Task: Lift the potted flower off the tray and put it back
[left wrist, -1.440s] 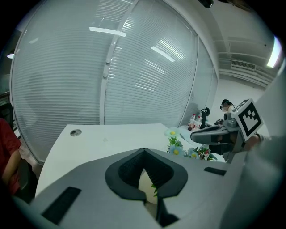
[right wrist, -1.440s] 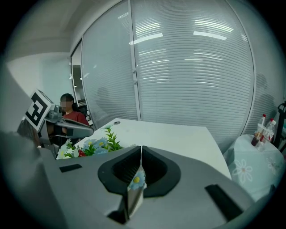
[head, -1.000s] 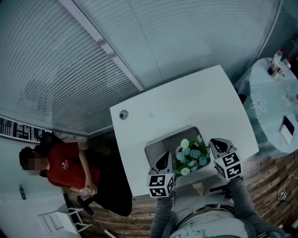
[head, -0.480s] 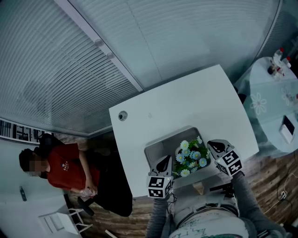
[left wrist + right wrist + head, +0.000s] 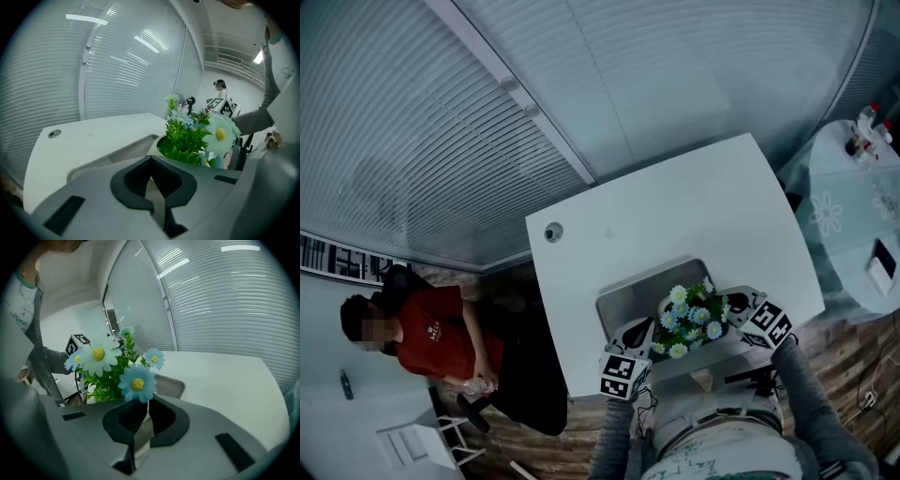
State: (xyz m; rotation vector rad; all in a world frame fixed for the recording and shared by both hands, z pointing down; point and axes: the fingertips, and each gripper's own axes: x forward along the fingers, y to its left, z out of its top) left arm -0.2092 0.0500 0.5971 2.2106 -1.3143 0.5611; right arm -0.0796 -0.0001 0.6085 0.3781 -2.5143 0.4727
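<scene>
Head view, read left to right. A seated person in a red shirt (image 5: 431, 336) is at the far left, well apart from the work. The white rectangular table (image 5: 675, 202) carries a shallow grey rectangular tray (image 5: 621, 298) near its front edge.

The left gripper (image 5: 636, 331) has its jaws pressed together with nothing between them. Over the last second it has sunk and drawn in towards the tray, and it now lies just beside the left flank of the plant.

The potted flower (image 5: 692, 319), a pale pot of green leaves with blue and white daisy-like blooms, stands in the right half of the tray. It appears not yet lifted.

The right gripper (image 5: 739, 302), likewise closed and empty, has also dropped and closed in. It sits just beside the right flank of the plant, with a blue bloom directly ahead of its tips in the right gripper view.

Interpretation: the two closed grippers now bracket the pot from opposite sides. This suggests the lift will be made by squeezing the pot between them rather than by either pair of jaws. Leaves hide the pot wall, so contact cannot be confirmed.
</scene>
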